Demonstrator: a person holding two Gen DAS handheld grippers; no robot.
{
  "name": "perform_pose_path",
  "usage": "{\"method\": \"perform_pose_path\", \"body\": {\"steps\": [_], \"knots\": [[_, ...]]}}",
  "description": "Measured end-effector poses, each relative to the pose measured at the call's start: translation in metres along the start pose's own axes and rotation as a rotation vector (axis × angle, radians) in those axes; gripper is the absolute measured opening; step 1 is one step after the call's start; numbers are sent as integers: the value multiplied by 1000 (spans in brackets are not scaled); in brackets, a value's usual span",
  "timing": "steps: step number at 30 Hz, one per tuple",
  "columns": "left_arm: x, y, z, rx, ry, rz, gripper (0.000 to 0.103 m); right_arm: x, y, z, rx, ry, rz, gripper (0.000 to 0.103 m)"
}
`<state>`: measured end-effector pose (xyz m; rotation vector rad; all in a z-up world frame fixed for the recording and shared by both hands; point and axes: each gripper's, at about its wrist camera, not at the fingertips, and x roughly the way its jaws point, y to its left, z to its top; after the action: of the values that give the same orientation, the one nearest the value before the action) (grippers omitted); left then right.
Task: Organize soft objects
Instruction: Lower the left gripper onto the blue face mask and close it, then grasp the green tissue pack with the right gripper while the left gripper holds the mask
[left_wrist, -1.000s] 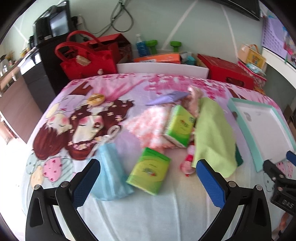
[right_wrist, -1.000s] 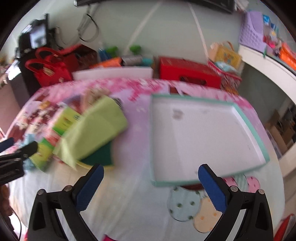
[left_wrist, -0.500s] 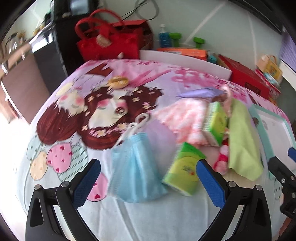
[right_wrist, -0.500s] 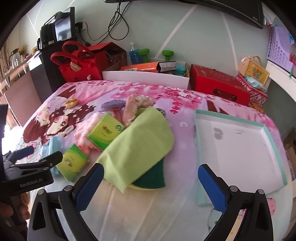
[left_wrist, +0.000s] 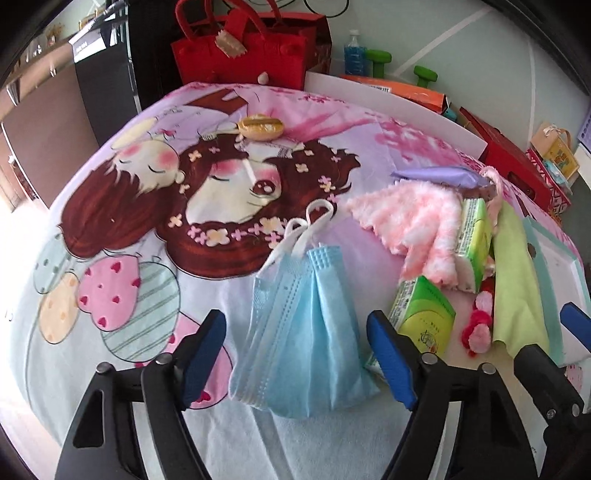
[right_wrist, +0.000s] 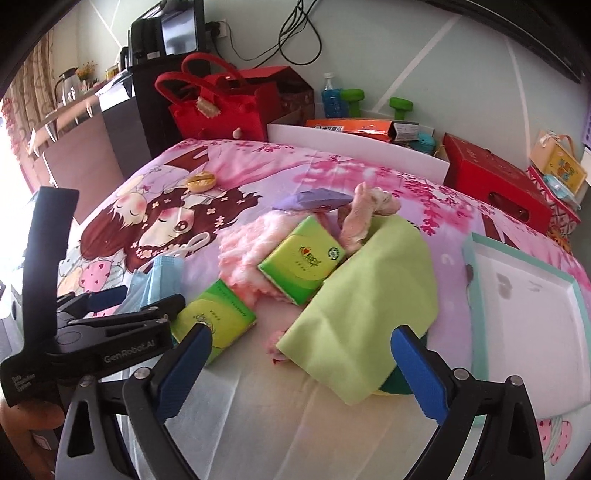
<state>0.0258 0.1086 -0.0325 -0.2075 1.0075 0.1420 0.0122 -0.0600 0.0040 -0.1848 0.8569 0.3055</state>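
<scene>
Nearest the left wrist camera, the left gripper (left_wrist: 295, 354) hangs low over the cartoon-printed cloth (left_wrist: 147, 206) that covers the desk, its blue-padded jaws spread wide with nothing between them. The blue face mask (left_wrist: 303, 332) lies flat directly in the gap ahead of it, ear loops pointing away, so this looks like the piece about to be picked up.

The right gripper (right_wrist: 299, 369) is likewise spread apart and empty, poised above the near edge of the pile. Just beyond its left pad sits a green tissue pack (right_wrist: 214, 325); under its right side a light green cloth (right_wrist: 362, 295) drapes over something dark green, of which only an edge shows.

A little farther in, a second tissue pack (right_wrist: 303, 258) rests on a fluffy pink towel (right_wrist: 247, 247), with a pale pink plush item (right_wrist: 365, 210) and a purple packet (right_wrist: 314, 199) behind them. A small red-and-pink fuzzy thing (left_wrist: 480, 321) pokes out beside the green cloth.

Off to the right lies the teal-rimmed white tray (right_wrist: 480, 243), holding nothing as far as the views show. It is the likely collecting place, so the sorting seems barely begun: every soft item lies loose on the cloth and all remain to be moved.

Far back stand a red felt bag (right_wrist: 221, 107) and a red box (right_wrist: 491, 177).
</scene>
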Motion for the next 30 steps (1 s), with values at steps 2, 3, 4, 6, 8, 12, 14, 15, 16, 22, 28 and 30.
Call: {"method": "perform_pose_path", "body": {"steps": [2, 3, 4, 6, 8, 12, 14, 15, 16, 22, 28, 30], "knots": [[4, 1, -1, -1, 13, -15, 59, 2, 2, 1, -7, 3, 3, 98], [5, 1, -1, -2, 21, -22, 59, 4, 4, 2, -13, 6, 5, 98], [8, 2, -2, -5, 34, -31, 57, 5, 7, 2, -19, 9, 6, 98], [10, 3, -2, -5, 41, -33, 51, 8, 11, 3, -31, 13, 5, 98], [10, 2, -3, 3, 37, -35, 43, 9, 15, 3, -44, 16, 4, 98], [11, 3, -4, 11, 37, -52, 29, 12, 20, 3, -58, 19, 3, 97], [11, 6, -4, 0, 35, -72, 24, 14, 22, 4, -60, 22, 4, 97], [10, 8, -4, -6, 34, -84, 22, 15, 23, 3, -64, 23, 5, 97], [10, 10, -4, -11, 35, -95, 19, 16, 25, 3, -68, 25, 5, 97], [7, 23, -3, -44, 37, -119, 17, 24, 39, 1, -113, 41, 17, 97], [5, 39, -1, -73, 32, -109, 17, 34, 53, -1, -163, 61, 32, 95], [4, 44, 0, -85, 29, -107, 17, 39, 58, -1, -182, 70, 31, 95]]}}
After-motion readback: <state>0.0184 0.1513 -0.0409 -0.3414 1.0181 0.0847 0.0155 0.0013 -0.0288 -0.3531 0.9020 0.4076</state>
